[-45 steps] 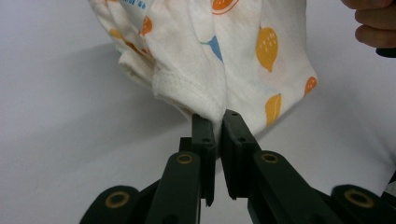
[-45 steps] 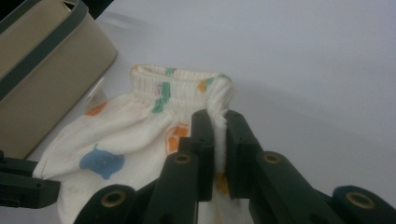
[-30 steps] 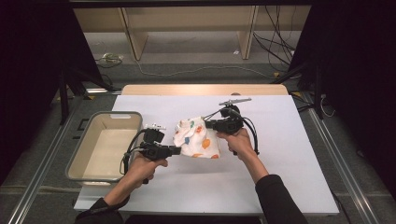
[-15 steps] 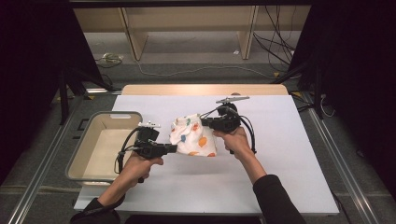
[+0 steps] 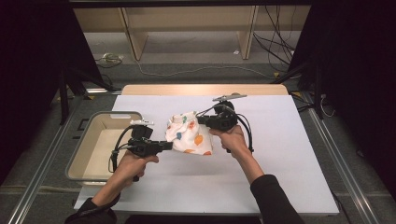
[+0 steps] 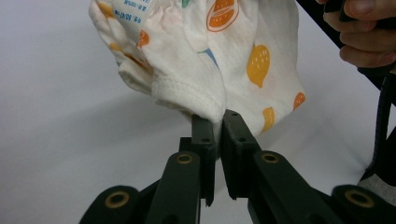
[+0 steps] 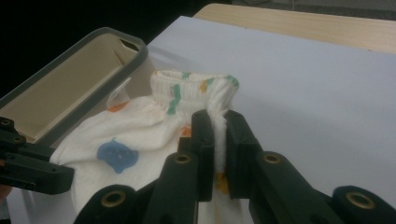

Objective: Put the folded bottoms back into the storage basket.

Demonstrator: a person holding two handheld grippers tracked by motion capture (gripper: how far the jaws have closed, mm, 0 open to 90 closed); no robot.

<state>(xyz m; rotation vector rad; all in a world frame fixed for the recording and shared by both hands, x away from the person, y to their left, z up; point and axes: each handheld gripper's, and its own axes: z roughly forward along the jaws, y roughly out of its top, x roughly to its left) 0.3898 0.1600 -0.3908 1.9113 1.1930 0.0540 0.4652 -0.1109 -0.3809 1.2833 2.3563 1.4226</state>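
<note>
High view is showing the left gripper (image 5: 167, 145) and right gripper (image 5: 201, 119) each clamping the printed baby garment (image 5: 189, 135) above the surface (image 5: 289, 154). Each is pinching only a thin edge, so pulling apart risks a slip.

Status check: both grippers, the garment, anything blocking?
Left gripper shut on printed garment hem. Right gripper shut on its waistband. Garment held between them over white table. Grey bin at left, nothing blocking.
</note>
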